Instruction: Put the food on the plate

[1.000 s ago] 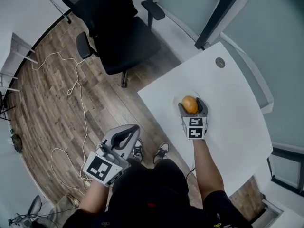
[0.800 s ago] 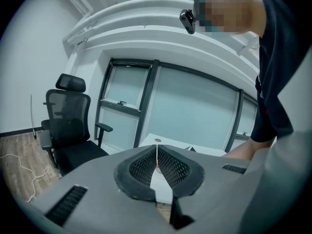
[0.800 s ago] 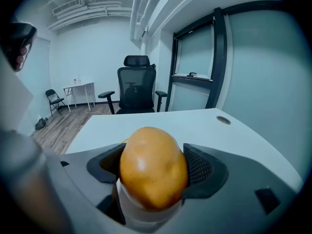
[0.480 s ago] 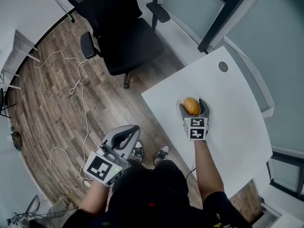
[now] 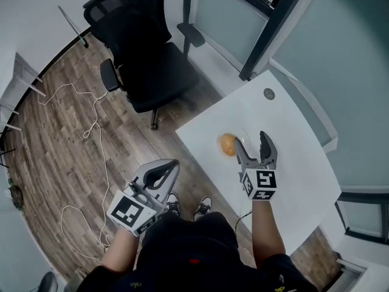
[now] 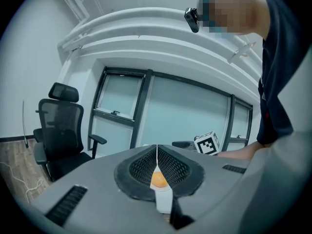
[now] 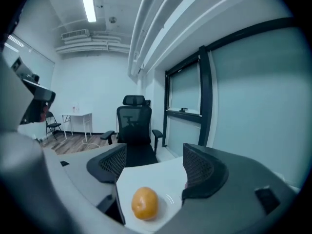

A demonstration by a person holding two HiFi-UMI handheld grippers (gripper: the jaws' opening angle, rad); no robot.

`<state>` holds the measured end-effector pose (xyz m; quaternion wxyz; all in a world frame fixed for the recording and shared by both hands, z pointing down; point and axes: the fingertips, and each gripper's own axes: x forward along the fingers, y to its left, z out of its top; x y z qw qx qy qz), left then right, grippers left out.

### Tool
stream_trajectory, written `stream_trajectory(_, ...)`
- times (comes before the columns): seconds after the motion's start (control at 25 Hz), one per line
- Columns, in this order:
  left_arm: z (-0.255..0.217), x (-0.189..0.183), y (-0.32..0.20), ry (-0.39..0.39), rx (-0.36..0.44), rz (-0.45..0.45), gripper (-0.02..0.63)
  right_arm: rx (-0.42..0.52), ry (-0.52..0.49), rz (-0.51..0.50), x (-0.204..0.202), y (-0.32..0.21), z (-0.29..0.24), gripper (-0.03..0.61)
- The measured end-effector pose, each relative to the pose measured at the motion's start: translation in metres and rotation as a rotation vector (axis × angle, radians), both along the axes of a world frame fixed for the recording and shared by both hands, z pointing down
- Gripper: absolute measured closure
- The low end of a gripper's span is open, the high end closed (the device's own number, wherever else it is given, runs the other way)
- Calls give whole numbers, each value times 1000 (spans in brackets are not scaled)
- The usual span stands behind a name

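Near the table's (image 5: 292, 145) left edge, close to its near-left corner, the orange (image 5: 227, 144) sits on the plate (image 5: 245, 139), toward the plate's left side; by that, I judge the placing done and the step in hand to be getting clear of it. The right gripper (image 5: 250, 142) hangs just beside the fruit with jaws wide apart and nothing between them; in the right gripper view the orange (image 7: 145, 204) lies low and ahead, nearer the left jaw, seemingly touching neither, with the plate's (image 7: 170, 199) rim faint to its right. The left gripper (image 5: 171, 166) is held low off the table over the floor; its jaws are pressed together on nothing (image 6: 157, 152).

To do this well, keep the right jaws spread and draw back along their own line, rising a little; avoid any sideways sweep to the left, since that jaw is nearest the fruit; a round orange would roll at a nudge, and the table's edge is near. Leave the left gripper where it is.
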<state>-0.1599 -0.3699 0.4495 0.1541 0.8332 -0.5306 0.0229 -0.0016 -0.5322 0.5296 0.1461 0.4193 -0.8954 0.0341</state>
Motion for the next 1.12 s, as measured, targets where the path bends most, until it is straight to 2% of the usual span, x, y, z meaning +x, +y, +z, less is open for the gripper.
stream_trajectory(0.08, -15, 2, 4, -3, 25, 15, 589, 47, -47, -3, 2, 16, -35, 208)
stream_trajectory(0.12, -22, 2, 6, -2, 39, 23, 589, 77, -59, 3, 4, 24, -52, 246)
stream_trajectory(0.16, -28, 3, 8, -1, 53, 31, 589, 110, -62, 13, 6, 32, -67, 337)
stream_trajectory(0.2, -33, 4, 9, 0, 67, 40, 589, 142, -60, 22, 8, 39, -81, 398)
stream_trajectory(0.32, -47, 7, 13, -2, 100, 67, 589, 205, -56, 48, 13, 59, -114, 496)
stream_trajectory(0.4, -54, 10, 16, -9, 115, 84, 589, 229, -63, 65, 17, 71, -132, 531)
stream_trajectory(0.76, -80, 32, 24, -17, 182, 152, 589, 331, -81, 56, 43, 124, -192, 547)
stream_trajectory(1.12, -99, 51, 25, -22, 234, 179, 589, 367, -85, 49, 59, 144, -212, 547)
